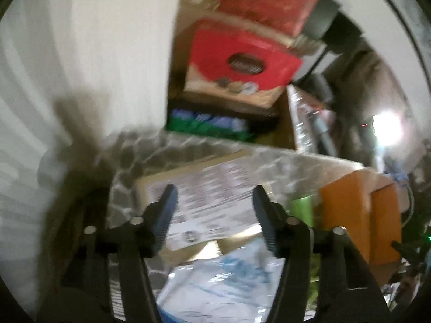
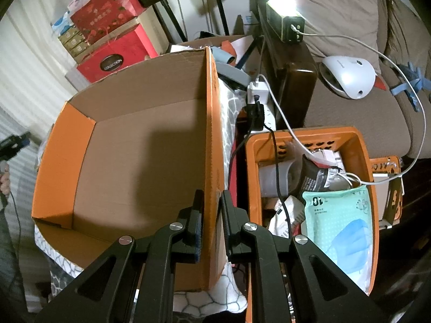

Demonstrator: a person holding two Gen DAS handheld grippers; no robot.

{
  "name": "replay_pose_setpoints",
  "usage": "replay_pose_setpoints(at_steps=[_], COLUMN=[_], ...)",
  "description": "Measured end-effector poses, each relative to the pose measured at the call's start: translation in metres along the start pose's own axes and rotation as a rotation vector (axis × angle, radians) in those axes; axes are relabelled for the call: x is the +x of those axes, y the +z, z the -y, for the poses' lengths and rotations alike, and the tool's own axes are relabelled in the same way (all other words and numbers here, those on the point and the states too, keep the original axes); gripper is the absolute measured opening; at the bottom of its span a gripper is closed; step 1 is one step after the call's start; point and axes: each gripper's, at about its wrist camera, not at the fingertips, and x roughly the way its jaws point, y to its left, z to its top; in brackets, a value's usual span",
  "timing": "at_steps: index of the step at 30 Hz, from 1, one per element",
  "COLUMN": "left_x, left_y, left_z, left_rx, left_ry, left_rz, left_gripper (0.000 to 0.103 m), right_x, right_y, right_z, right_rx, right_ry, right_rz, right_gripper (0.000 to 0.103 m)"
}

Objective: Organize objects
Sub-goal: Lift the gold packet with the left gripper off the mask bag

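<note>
In the blurred left wrist view my left gripper (image 1: 215, 199) is open, its fingers (image 1: 168, 210) wide apart with nothing pressed between them. Beneath it lie a flat carton with a printed label (image 1: 207, 196) and a blue-and-white plastic packet (image 1: 223, 277) on a patterned cloth (image 1: 161, 150). In the right wrist view my right gripper (image 2: 212, 197) is shut on the right wall of an open orange cardboard box (image 2: 129, 148), one finger inside and one outside. The box's inside looks bare. Its corner also shows in the left wrist view as the orange cardboard box (image 1: 355, 207).
An orange plastic basket (image 2: 361, 148) right of the box holds a green mask packet (image 2: 336, 215), pouches and cables. Red gift boxes (image 2: 113, 51) are stacked at the back. A power strip (image 2: 258, 94), a lit lamp (image 2: 285, 18) and a sofa (image 2: 350, 113) lie beyond.
</note>
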Motion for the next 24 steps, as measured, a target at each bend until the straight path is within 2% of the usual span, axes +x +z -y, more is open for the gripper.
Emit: replay_pose_setpoints(at_steps=[5,10,12,14,15,16,19,22,24], left_x=[0.026,0.047,0.051,0.051,0.049,0.049,0.046,0.039,0.035], left_y=[-0.020,-0.038,-0.044,-0.048,-0.050,-0.052,-0.052,-0.050,-0.047], left_z=[-0.036,-0.058,-0.062,-0.063,-0.062,-0.061,-0.060,-0.061,-0.061], left_rx=[-0.063,-0.141,-0.167,-0.169,-0.159,-0.149,-0.154,-0.172,-0.186], left_ry=[0.011,-0.079,-0.126,-0.139,-0.138,-0.140,-0.170,-0.188,-0.200], left_rz=[-0.050,-0.110,-0.122,-0.104,-0.098,-0.092,-0.091,-0.080,-0.074], left_gripper=[0.077,0.087,0.088,0.087,0.084,0.070,0.044,0.030,0.027], right_x=[0.003,0.005,0.006,0.007,0.007,0.007,0.007,0.008,0.008], right_y=[-0.001,-0.002,-0.003,-0.003,-0.003,-0.003,-0.003,-0.004,-0.004], right_z=[0.000,0.000,-0.001,-0.001,-0.001,-0.001,-0.001,0.000,-0.001], right_rx=[0.002,0.005,0.004,0.005,0.005,0.005,0.008,0.012,0.012], right_ry=[0.002,0.002,0.001,0.000,0.000,0.000,0.001,0.004,0.004], right_rz=[-0.006,-0.008,-0.009,-0.011,-0.012,-0.012,-0.011,-0.011,-0.011], right_gripper=[0.013,0.013,0.013,0.013,0.013,0.013,0.013,0.014,0.014])
